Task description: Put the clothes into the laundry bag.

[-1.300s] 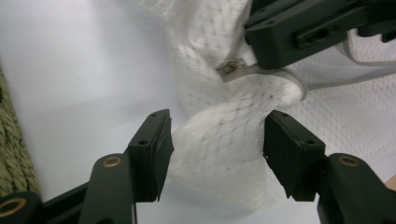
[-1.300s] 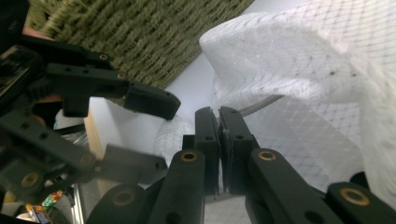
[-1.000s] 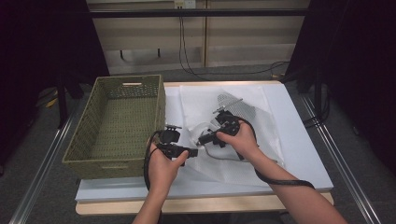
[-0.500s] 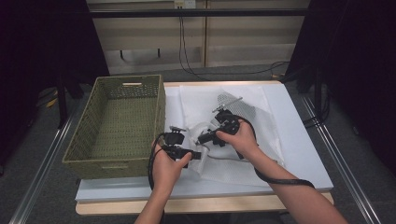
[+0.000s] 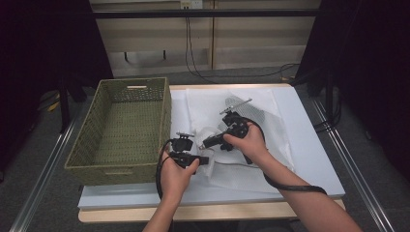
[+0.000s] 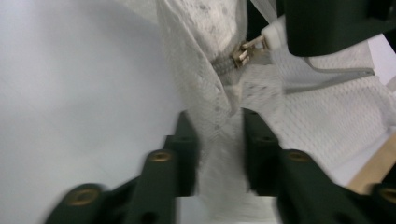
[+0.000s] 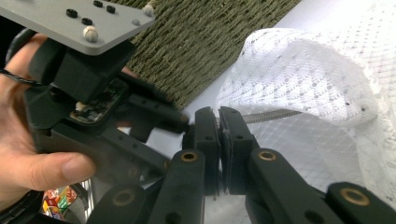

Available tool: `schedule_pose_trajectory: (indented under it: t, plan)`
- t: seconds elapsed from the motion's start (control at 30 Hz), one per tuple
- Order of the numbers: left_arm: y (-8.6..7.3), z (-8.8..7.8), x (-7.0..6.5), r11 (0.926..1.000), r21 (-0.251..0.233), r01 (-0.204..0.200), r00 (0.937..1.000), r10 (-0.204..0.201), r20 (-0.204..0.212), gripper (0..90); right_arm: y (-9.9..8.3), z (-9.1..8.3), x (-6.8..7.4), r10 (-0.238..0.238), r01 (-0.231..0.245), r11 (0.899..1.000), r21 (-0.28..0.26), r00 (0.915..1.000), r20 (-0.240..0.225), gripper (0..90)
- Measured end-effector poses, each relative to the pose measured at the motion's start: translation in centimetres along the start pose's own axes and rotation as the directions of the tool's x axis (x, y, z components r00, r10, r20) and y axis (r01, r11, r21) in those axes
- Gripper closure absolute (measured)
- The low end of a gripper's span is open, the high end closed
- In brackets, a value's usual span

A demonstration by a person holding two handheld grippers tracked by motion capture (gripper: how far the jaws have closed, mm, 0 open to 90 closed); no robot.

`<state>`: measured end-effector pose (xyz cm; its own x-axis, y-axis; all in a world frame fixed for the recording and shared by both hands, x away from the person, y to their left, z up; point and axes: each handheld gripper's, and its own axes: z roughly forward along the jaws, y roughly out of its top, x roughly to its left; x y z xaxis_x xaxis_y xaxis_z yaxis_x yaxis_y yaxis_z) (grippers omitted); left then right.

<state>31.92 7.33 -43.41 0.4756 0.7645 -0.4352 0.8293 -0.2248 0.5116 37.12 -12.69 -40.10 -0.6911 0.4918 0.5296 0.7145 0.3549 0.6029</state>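
Note:
A white mesh bag [image 5: 263, 113] with a zipper lies on the table, bunched up at its near left end. My left gripper [image 5: 206, 159] points right at that bunched end. In the left gripper view its jaws [image 6: 219, 128] have just been closing and now pinch a fold of mesh [image 6: 219, 154] below the brass zipper pull [image 6: 247, 49]. My right gripper [image 5: 207, 143] points left toward it, with its jaws [image 7: 219, 119] shut on the zipper pull, whose zipper line [image 7: 273, 115] runs off to the right.
A woven green basket [image 5: 121, 169] stands empty at the table's left, right beside the left hand [image 5: 176, 176]. The table's pale top [image 5: 309, 154] is bare to the right of the bag. Cables trail from both grippers toward the near edge.
Both hands have stayed almost in place. The left gripper has edged slightly right, closer to the right gripper's tips.

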Motion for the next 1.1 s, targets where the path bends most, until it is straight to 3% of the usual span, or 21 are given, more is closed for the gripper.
schedule_pose_trajectory:
  t: [0.07, 0.13, 0.47, 0.6, 0.73, 0.8, 0.87, 0.97, 1.1]
  plan:
    - [-0.1, -0.3, 0.0, 0.9996, 0.021, 0.018, 0.9998, -0.018, -0.008, 84.8, 0.0, 0.0, -0.1, 0.003, -0.003, 1.000, -0.004, 1.0000, -0.006, 87.1]
    - [-0.1, -0.4, 0.0, 0.9993, 0.033, 0.016, 0.9998, -0.015, -0.008, 87.6, -0.2, 0.2, -0.2, 0.008, -0.008, 1.000, 0.001, 1.0000, -0.005, 87.1]
    - [-0.1, -0.8, -0.3, 0.9995, 0.031, -0.010, 0.9996, 0.011, -0.025, 88.1, -0.6, 0.9, -0.5, 0.030, -0.030, 1.000, -0.004, 0.9988, -0.040, 86.6]
    - [0.0, -1.0, -0.3, 0.9993, 0.034, -0.019, 0.9994, 0.020, -0.027, 88.2, -0.6, 1.6, -0.4, 0.037, -0.035, 0.999, 0.026, 0.9979, -0.053, 83.7]
    - [-0.1, -1.1, -0.2, 0.9993, 0.029, -0.023, 0.9990, 0.024, -0.039, 88.0, -0.5, 2.1, -0.4, 0.043, -0.042, 0.999, 0.029, 0.9981, -0.044, 87.1]
    - [-0.1, -1.1, -0.1, 0.9993, 0.034, -0.017, 0.9994, 0.018, -0.031, 85.1, -0.5, 2.1, -0.4, 0.047, -0.045, 0.998, 0.036, 0.9979, -0.045, 87.2]
    - [-0.1, -1.1, -0.1, 0.9999, 0.012, -0.003, 0.9996, 0.003, -0.027, 73.8, -0.4, 1.9, -0.5, 0.057, -0.055, 0.998, 0.042, 0.9974, -0.044, 87.2]
    - [0.0, -1.3, -0.1, 0.9999, -0.016, -0.002, 0.9997, 0.002, -0.026, 65.3, -0.5, 1.6, -0.6, 0.065, -0.063, 0.998, 0.028, 0.9964, -0.054, 87.2]
    - [0.3, -1.5, 0.0, 0.9996, -0.028, -0.008, 0.9993, 0.007, -0.036, 65.0, -0.4, 1.2, -0.5, 0.072, -0.071, 0.997, 0.021, 0.9960, -0.052, 87.2]
